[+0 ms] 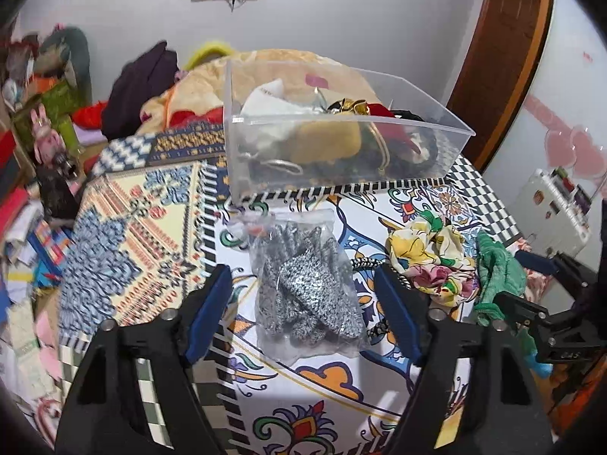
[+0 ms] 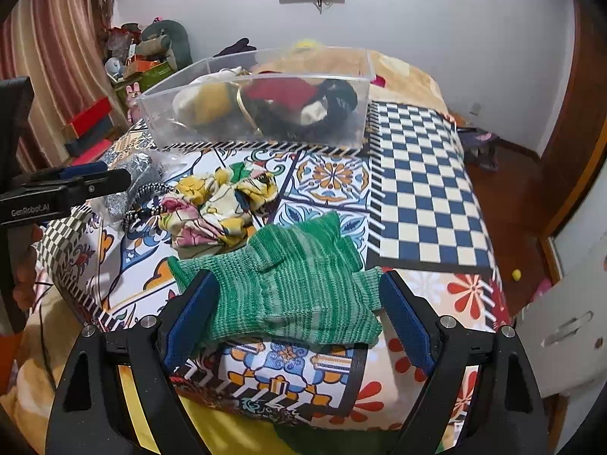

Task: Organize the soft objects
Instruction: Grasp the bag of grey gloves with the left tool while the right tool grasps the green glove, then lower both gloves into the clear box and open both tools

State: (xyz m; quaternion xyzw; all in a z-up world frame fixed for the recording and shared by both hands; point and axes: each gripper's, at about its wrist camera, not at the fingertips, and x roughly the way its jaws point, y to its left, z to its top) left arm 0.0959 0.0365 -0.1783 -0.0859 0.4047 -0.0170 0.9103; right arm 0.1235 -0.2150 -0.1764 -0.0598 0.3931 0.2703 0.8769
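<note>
A clear plastic bag of grey knit gloves lies on the patterned cloth between the open fingers of my left gripper. Green knit gloves lie between the open fingers of my right gripper, seen also in the left wrist view. A floral fabric piece lies between the two, also in the left wrist view. A clear plastic bin at the back holds several soft items in yellow, red, black and white. The grey bag shows at the left of the right wrist view.
A black-and-white cord lies beside the floral fabric. The bed is covered with patterned cloths, with a checkered section at the right. Clutter and boxes stand left of the bed. A wooden door is at the right.
</note>
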